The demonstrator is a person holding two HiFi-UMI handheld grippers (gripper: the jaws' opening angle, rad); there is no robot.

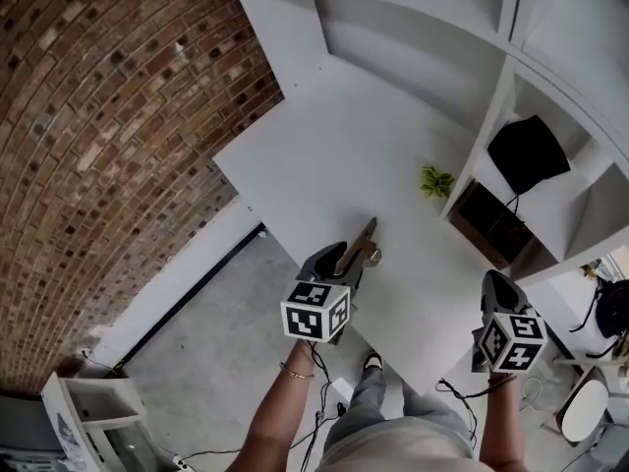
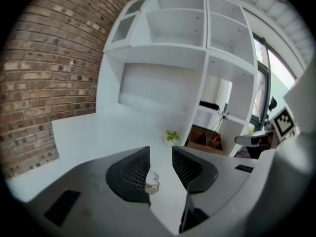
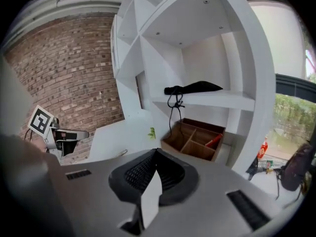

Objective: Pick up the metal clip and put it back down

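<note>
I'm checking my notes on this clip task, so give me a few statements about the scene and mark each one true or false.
1. The left gripper's jaws stand apart. True.
2. The right gripper holds the clip. False: its jaws are together on nothing, and the clip shows by the left gripper.
3. A small plant stands on the desk. True.
4. The wall beside the desk is white plaster. False: it is brick.
</note>
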